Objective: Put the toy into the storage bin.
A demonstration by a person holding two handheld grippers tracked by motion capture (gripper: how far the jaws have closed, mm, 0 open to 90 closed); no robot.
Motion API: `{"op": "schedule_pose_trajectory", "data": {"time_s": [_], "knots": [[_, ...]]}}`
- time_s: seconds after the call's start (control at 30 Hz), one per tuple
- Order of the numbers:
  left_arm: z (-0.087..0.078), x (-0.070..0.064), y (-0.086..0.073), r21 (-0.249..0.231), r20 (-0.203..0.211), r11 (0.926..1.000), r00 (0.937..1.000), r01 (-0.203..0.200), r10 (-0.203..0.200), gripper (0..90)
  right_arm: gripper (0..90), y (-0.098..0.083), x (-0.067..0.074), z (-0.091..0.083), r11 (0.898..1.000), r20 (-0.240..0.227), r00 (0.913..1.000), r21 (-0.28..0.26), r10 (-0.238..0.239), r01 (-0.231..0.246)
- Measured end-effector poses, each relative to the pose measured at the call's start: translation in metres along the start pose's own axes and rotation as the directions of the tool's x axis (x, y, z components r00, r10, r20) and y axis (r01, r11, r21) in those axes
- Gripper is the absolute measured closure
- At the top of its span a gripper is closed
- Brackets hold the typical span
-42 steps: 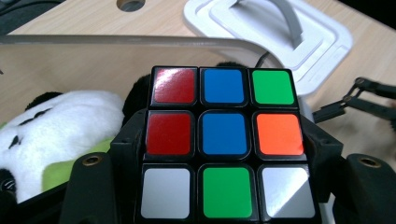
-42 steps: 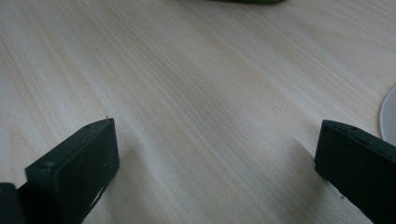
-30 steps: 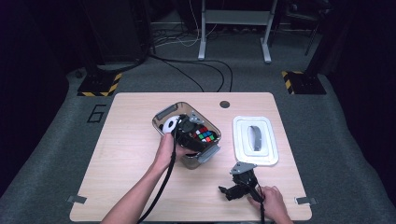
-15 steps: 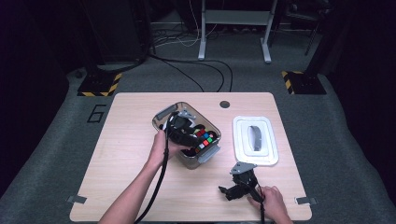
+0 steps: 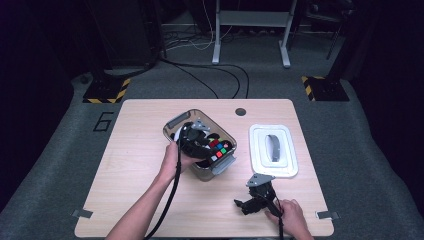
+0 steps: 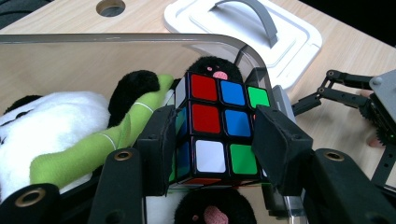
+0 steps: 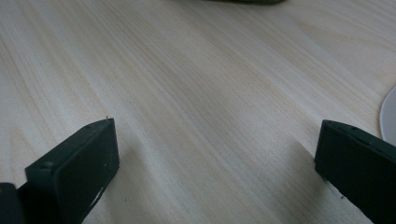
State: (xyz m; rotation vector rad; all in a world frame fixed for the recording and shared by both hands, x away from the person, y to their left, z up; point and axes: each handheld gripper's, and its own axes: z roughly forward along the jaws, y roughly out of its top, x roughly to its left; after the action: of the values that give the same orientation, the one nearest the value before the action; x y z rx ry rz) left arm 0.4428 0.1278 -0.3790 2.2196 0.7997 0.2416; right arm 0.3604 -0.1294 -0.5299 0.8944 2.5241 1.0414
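Overhead, the left gripper was seen lowered into the clear plastic bin mid-table, with the white lid set just beside the bin on its right and the right gripper rested on the wooden table near the front edge. In the left gripper view, the jaws, just closing, were found flush on the two side faces of the puzzle cube, clamped by the look of it; the cube was wedged among plush toys, a green limb just beside it. In the right gripper view, the jaws were spread wide over bare wood, nothing between them. The grasp step was judged done; a straight lift clear of the bin wall is called for next.
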Motion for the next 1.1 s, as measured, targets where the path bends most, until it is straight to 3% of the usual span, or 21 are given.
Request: {"op": "schedule_pose_trajectory", "data": {"time_s": [0.3,0.4,0.47,0.7,0.8,0.83,0.87,0.9,0.97,1.0,1.1], "knots": [[-0.016,0.008,-0.008,-0.02,-0.03,0.9984,0.9981,0.053,-0.053,21.2,0.0,0.0,0.0,0.0,1.0,-0.002,1.0,0.001,0.004,-0.004],[-0.022,0.011,-0.011,-0.025,-0.03,0.9972,0.997,0.071,-0.072,16.6,0.0,0.0,0.0,0.0,1.0,-0.001,1.0,0.001,0.004,-0.004],[-0.029,0.014,-0.013,-0.034,-0.046,0.9975,0.9969,0.062,-0.064,15.5,0.0,0.0,0.0,0.0,1.0,-0.002,1.0,0.001,0.004,-0.004],[-0.056,0.027,-0.03,-0.065,-0.102,0.9938,0.9901,0.09,-0.096,12.6,0.0,0.0,0.0,0.0,1.0,-0.001,1.0,0.001,0.004,-0.004],[-0.066,0.032,-0.039,-0.069,-0.129,0.9923,0.9853,0.103,-0.111,10.1,0.0,0.0,0.0,0.0,1.0,-0.002,1.0,0.001,0.004,-0.004],[-0.074,0.036,-0.045,-0.072,-0.161,0.9917,0.98,0.107,-0.117,9.2,0.0,0.0,0.0,0.0,1.0,-0.002,1.0,0.001,0.004,-0.004],[-0.074,0.036,-0.045,-0.072,-0.161,0.9917,0.98,0.107,-0.117,8.8,0.0,0.0,0.0,0.0,1.0,-0.002,1.0,0.001,0.004,-0.004],[-0.082,0.041,-0.054,-0.07,-0.186,0.9912,0.9748,0.113,-0.124,8.5,0.0,0.0,0.0,0.0,1.0,-0.001,1.0,0.0,0.008,-0.008],[-0.085,0.043,-0.059,-0.065,-0.193,0.9902,0.972,0.124,-0.134,7.3,0.0,0.0,0.001,0.0,1.0,-0.001,0.9999,-0.001,0.012,-0.012],[-0.09,0.048,-0.071,-0.072,-0.221,0.9866,0.9622,0.146,-0.159,7.2,0.0,0.0,0.001,0.0,1.0,0.0,0.9999,-0.001,0.011,-0.011],[-0.095,0.053,-0.084,-0.069,-0.241,0.9826,0.9529,0.173,-0.184,6.3,0.0,0.0,0.001,0.0,1.0,-0.001,0.9999,-0.001,0.012,-0.012]]}}
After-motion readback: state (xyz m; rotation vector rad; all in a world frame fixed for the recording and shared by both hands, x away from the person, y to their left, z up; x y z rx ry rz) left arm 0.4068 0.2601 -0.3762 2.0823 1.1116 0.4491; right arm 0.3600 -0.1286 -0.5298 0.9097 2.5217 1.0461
